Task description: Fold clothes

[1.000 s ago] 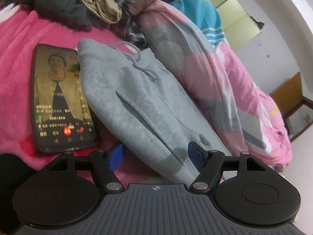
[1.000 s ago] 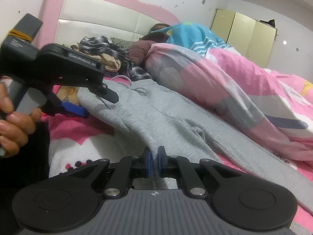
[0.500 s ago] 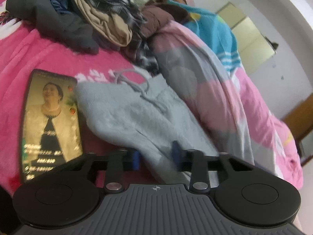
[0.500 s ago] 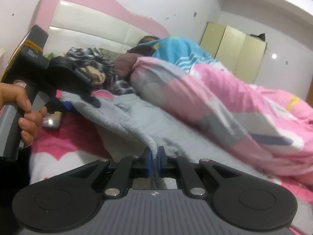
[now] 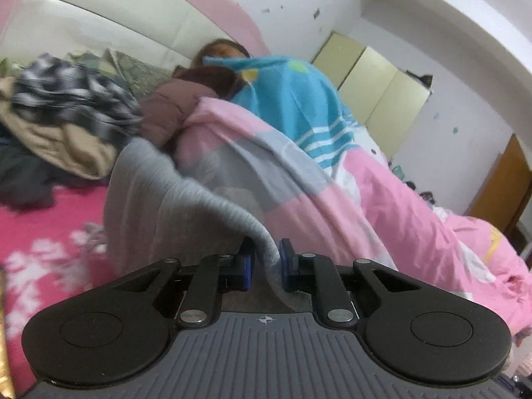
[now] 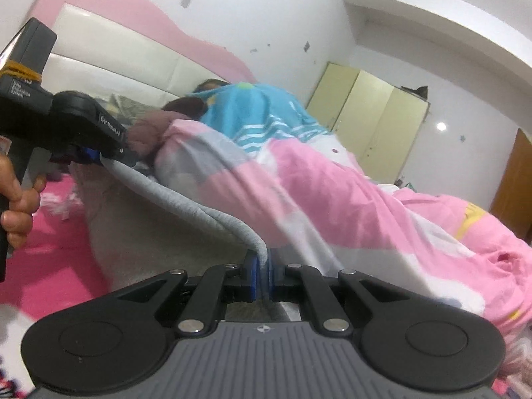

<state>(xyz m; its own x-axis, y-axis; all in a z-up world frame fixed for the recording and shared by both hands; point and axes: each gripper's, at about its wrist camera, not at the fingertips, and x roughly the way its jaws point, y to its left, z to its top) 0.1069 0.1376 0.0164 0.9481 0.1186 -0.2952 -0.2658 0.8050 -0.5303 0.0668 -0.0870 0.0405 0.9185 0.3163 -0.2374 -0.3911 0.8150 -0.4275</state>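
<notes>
Our left tongs point(image 5: 265, 264) have just been closing and now pinch the ribbed edge of the grey sweatpants point(image 5: 159, 199), while our right tongs point(image 6: 262, 277) are pressed tight on the same edge further along. The band point(image 6: 186, 199) hangs stretched between the two, lifted off the pink bed point(image 5: 43, 226). Beyond it lie the pink quilt point(image 6: 332, 193), a clothes pile point(image 5: 66, 119) and the headboard point(image 6: 133, 46).

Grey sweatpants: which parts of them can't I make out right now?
- Grey sweatpants, left wrist view: lower part cut off behind the left gripper; motion blur hides the drawstring.
- Right wrist view: legs hidden behind the right gripper and pink quilt.
</notes>
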